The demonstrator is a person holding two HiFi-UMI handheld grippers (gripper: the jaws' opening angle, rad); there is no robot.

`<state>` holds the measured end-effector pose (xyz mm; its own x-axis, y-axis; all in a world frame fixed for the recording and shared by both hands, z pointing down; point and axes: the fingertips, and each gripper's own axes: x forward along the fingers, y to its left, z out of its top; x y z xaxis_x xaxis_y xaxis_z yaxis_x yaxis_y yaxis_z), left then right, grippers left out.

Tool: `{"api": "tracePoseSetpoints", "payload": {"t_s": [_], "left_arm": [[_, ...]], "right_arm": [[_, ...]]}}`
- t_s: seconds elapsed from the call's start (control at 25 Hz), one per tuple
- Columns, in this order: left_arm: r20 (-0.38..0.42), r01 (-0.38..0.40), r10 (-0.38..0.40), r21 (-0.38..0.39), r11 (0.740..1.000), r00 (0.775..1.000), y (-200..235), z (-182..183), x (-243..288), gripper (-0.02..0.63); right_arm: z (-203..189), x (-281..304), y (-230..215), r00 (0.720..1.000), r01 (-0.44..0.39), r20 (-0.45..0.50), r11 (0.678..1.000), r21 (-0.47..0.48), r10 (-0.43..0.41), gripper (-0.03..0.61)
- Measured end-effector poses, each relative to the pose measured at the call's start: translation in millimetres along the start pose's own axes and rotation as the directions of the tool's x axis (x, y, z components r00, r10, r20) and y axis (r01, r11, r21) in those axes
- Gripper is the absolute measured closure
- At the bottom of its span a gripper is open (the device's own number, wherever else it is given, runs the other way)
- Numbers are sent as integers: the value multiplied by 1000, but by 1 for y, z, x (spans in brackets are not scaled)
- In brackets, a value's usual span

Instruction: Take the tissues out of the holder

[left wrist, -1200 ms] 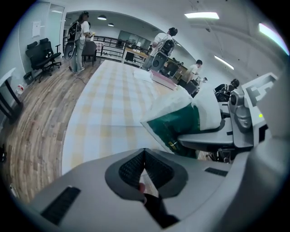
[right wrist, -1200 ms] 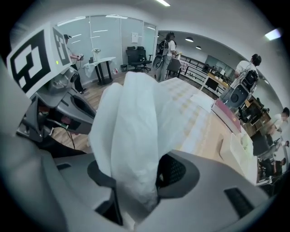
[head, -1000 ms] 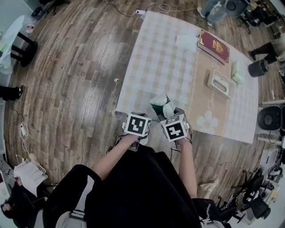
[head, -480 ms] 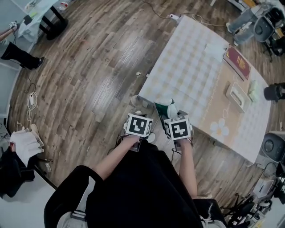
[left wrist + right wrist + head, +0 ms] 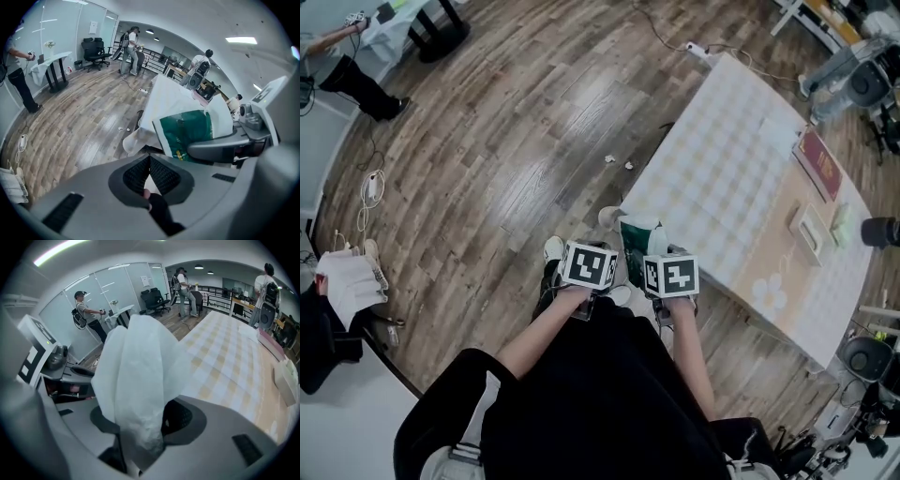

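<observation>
A green tissue pack [image 5: 636,234] with white tissue showing at its top hangs at the table's near left corner, just ahead of both grippers. In the left gripper view the green tissue pack [image 5: 187,131] shows past the right gripper's finger. My right gripper [image 5: 140,427] is shut on a bunched white tissue [image 5: 136,376] that rises in front of its camera and hides the pack. My left gripper [image 5: 150,159] is shut, its pads meeting with nothing seen between them. Their marker cubes [image 5: 589,265] [image 5: 670,275] sit side by side. What bears the pack I cannot tell.
The table has a checked cloth [image 5: 731,150]. On its far right lie a red book [image 5: 818,164], a white holder [image 5: 809,230] and a pale green item [image 5: 840,225]. Two shoes [image 5: 553,248] [image 5: 609,217] rest on the wooden floor. People stand in the background [image 5: 18,79].
The head view has swung. The grippers and pack, earlier over the table's near edge, now sit at its near left corner above the floor. Both grips look unchanged.
</observation>
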<state>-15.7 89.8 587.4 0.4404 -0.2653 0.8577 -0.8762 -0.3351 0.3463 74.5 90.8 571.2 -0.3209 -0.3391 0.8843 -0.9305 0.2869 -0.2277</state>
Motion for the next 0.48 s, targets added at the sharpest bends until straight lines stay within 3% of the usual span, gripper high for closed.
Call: {"api": "tracePoseSetpoints", "payload": {"t_s": [0.16, 0.48], "left_arm": [[-10, 16, -16, 9, 1000, 1000, 30, 13, -4, 613], [-26, 80, -78, 106, 991, 997, 91, 58, -16, 613]], "right_arm": [[18, 17, 17, 999, 34, -18, 999, 6, -34, 344], [74, 52, 63, 998, 57, -8, 995, 85, -57, 344]]}}
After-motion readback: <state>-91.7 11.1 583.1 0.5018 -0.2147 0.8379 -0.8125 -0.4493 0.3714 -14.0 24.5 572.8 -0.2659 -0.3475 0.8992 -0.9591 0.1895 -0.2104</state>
